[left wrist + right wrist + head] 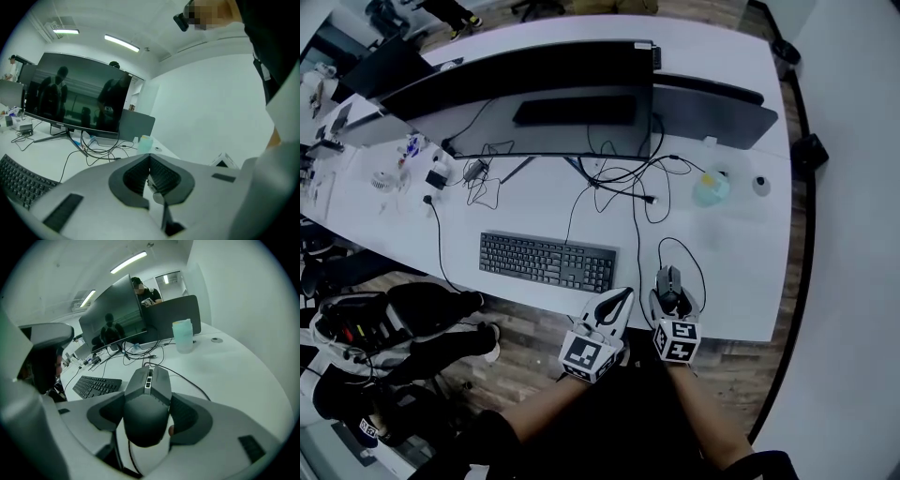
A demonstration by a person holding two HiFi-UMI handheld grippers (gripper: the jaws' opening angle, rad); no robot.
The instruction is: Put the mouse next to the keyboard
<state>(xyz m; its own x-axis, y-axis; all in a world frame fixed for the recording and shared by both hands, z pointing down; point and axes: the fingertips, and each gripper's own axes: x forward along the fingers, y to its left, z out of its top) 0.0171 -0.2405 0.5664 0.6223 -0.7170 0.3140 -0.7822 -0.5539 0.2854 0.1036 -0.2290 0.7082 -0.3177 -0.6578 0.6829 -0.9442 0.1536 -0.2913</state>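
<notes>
A dark wired mouse point(669, 285) point(146, 404) sits at the desk's near edge, right of the black keyboard point(547, 260) point(96, 386). My right gripper point(671, 302) point(146, 420) is shut on the mouse, one jaw on each side of its body. The mouse cable point(682, 249) loops away toward the monitor. My left gripper point(615, 307) point(151, 180) hangs at the desk edge between keyboard and mouse, shut with nothing between its pads. In the left gripper view only a corner of the keyboard point(18, 179) shows at the lower left.
A wide monitor point(534, 75) stands at the back with tangled cables point(623, 178) before it. A pale green container point(711, 188) point(183, 335) sits at the right. Small gadgets point(431, 173) lie at the left. The white desk point(741, 272) ends just behind the grippers.
</notes>
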